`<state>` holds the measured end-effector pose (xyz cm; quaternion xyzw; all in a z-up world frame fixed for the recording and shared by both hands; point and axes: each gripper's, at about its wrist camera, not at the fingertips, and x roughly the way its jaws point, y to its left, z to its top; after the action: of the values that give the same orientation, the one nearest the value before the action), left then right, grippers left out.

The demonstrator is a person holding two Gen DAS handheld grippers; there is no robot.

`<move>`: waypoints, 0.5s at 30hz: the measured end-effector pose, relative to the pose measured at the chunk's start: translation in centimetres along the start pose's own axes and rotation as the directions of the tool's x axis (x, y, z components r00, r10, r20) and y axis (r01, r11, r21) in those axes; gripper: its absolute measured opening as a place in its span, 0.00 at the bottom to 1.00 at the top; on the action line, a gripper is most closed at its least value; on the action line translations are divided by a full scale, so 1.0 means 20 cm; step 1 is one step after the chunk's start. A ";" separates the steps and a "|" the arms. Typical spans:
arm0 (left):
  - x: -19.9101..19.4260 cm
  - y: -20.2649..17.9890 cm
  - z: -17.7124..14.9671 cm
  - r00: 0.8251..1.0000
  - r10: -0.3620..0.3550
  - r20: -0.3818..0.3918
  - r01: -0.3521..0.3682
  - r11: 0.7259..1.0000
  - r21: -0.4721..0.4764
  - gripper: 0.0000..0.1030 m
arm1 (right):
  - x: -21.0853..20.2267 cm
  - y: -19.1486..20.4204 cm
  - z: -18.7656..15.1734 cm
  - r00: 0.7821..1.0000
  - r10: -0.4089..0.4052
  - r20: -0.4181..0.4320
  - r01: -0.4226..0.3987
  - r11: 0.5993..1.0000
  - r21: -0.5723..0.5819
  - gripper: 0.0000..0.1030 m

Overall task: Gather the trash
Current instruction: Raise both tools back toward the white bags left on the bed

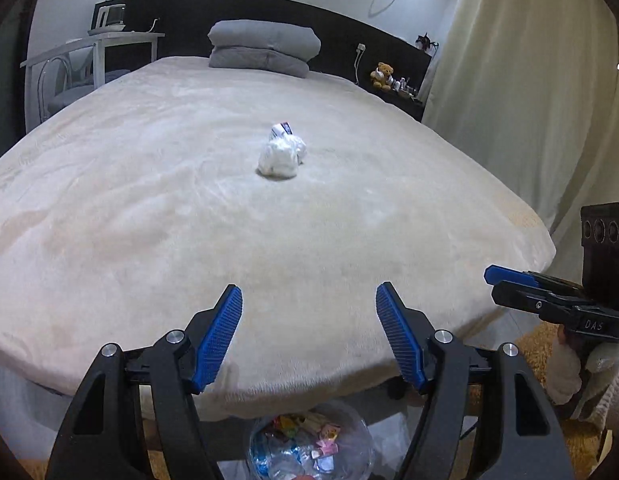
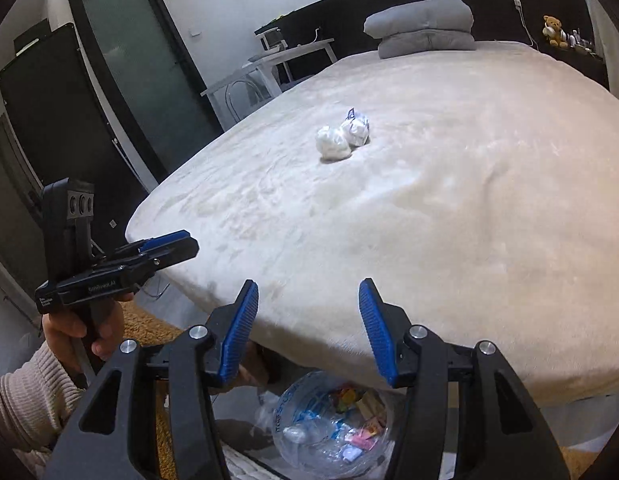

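Note:
Two crumpled white wads of trash lie touching each other in the middle of the beige bed: a plain white wad [image 1: 278, 159] [image 2: 332, 143] and, behind it, a wad with a printed wrapper [image 1: 285, 133] [image 2: 355, 126]. My left gripper [image 1: 309, 300] is open and empty over the bed's foot edge; it also shows in the right wrist view [image 2: 181, 242]. My right gripper [image 2: 305, 296] is open and empty, seen in the left wrist view [image 1: 495, 280] at the right. A clear trash bag [image 1: 309, 444] [image 2: 329, 424] with colourful wrappers sits on the floor below both grippers.
The bed [image 1: 149, 220] [image 2: 469, 220] has folded grey pillows [image 1: 265, 46] [image 2: 423, 26] at its head. A white desk and chair [image 1: 89, 64] stand to the left, a teddy bear [image 1: 383, 75] on the right shelf, curtains [image 1: 509, 80] to the right, a dark door [image 2: 141, 60] to the left.

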<state>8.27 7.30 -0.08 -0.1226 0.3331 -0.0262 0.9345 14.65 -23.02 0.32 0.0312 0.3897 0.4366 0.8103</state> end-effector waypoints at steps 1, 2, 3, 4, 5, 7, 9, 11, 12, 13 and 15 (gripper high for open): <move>0.02 0.01 0.03 1.000 0.003 0.010 -0.003 1.000 0.005 0.73 | 0.02 -0.02 0.03 1.000 -0.005 0.006 0.005 1.000 0.008 0.51; 0.03 0.02 0.06 1.000 0.000 0.021 0.000 1.000 0.011 0.78 | 0.03 -0.05 0.08 1.000 -0.006 0.012 0.005 1.000 0.020 0.51; 0.04 0.03 0.09 1.000 -0.005 0.028 0.004 1.000 0.018 0.79 | 0.05 -0.07 0.12 1.000 0.001 0.015 -0.002 0.999 0.032 0.51; 0.06 0.03 0.12 1.000 -0.008 0.030 0.007 1.000 0.024 0.79 | 0.06 -0.09 0.17 1.000 0.005 0.021 -0.005 0.999 0.038 0.51; 0.09 0.04 0.15 1.000 -0.009 0.026 0.009 1.000 0.027 0.79 | 0.05 -0.10 0.21 1.000 0.004 0.031 -0.005 0.999 0.036 0.51; 0.15 0.06 0.21 1.000 -0.015 0.012 0.015 0.999 0.029 0.79 | 0.08 -0.11 0.30 0.999 0.007 0.051 -0.008 1.000 0.026 0.52; 0.21 0.08 0.25 1.000 -0.024 0.007 0.024 0.999 0.035 0.79 | 0.10 -0.12 0.38 0.997 0.016 0.075 -0.017 1.000 0.020 0.63; 0.29 0.10 0.32 0.999 -0.035 0.002 0.035 0.997 0.062 0.79 | 0.14 -0.14 0.46 0.996 0.000 0.085 -0.001 1.000 0.015 0.67; 0.32 0.11 0.34 0.999 -0.032 0.000 0.032 0.996 0.083 0.79 | 0.16 -0.16 0.49 0.996 -0.004 0.092 0.002 1.000 0.020 0.74; 0.35 0.11 0.37 1.000 -0.025 0.001 0.025 0.994 0.103 0.79 | 0.18 -0.18 0.52 0.994 -0.003 0.107 -0.001 1.000 0.031 0.81; 0.42 0.12 0.42 1.000 -0.024 -0.001 0.024 0.990 0.139 0.82 | 0.22 -0.23 0.58 0.992 -0.007 0.129 -0.001 0.998 0.062 0.90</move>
<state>20.07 10.35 0.36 -0.0613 0.3286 -0.0604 0.9405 26.90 -19.25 3.93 0.0840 0.3496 0.4203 0.8331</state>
